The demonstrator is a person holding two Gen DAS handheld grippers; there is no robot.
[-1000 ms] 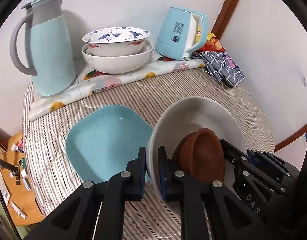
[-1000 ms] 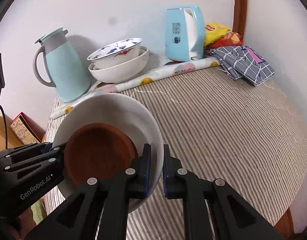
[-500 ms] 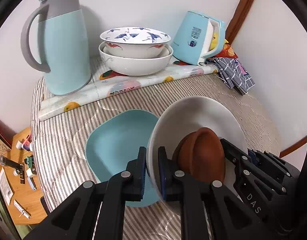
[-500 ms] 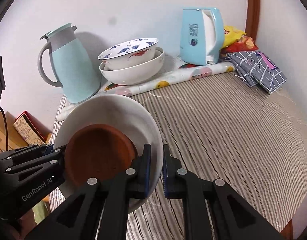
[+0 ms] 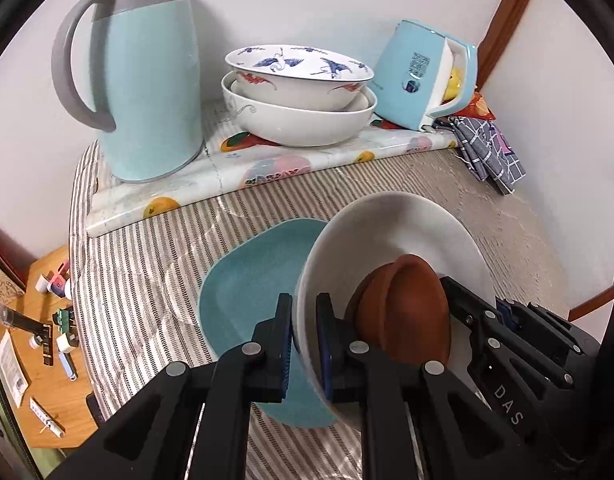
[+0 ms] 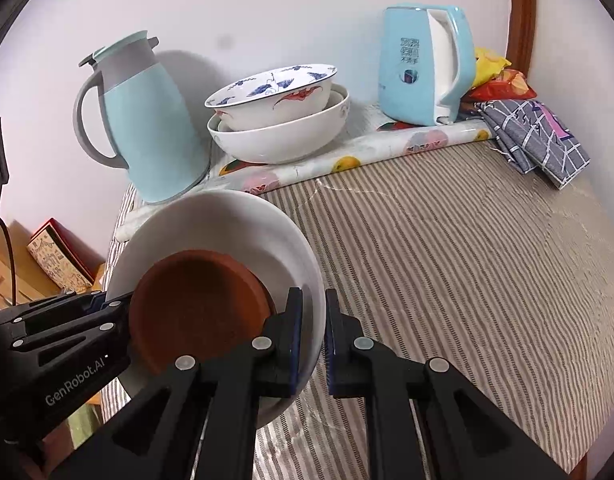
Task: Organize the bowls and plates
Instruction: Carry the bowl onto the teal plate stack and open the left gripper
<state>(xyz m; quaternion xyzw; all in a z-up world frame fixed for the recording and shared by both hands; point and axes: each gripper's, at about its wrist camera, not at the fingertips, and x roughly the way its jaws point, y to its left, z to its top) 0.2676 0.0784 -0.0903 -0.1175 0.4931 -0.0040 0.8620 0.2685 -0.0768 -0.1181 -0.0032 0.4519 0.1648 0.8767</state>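
Note:
Both grippers hold one white plate [image 5: 391, 228] by opposite rims, above the striped table. My left gripper [image 5: 305, 344] is shut on its left rim; my right gripper [image 6: 310, 340] is shut on its right rim. A small brown dish [image 5: 403, 312] sits in the plate, also seen in the right wrist view [image 6: 199, 304]. A light blue square plate [image 5: 251, 292] lies on the table, partly under the white plate. Two stacked bowls, a crane-patterned one [image 5: 299, 76] inside a plain white one [image 5: 303, 124], stand at the back.
A light blue thermos jug [image 5: 147, 80] stands back left and a blue electric kettle [image 5: 423, 76] back right, both on a fruit-print mat [image 5: 267, 168]. A folded checked cloth [image 6: 535, 136] and snack packets [image 6: 495, 76] lie at the far right. A low wooden side table [image 5: 35, 360] is left.
Both grippers have carried the white plate with the brown dish forward and left, closer to the jug and stacked bowls; it now overlaps the blue plate's right side.

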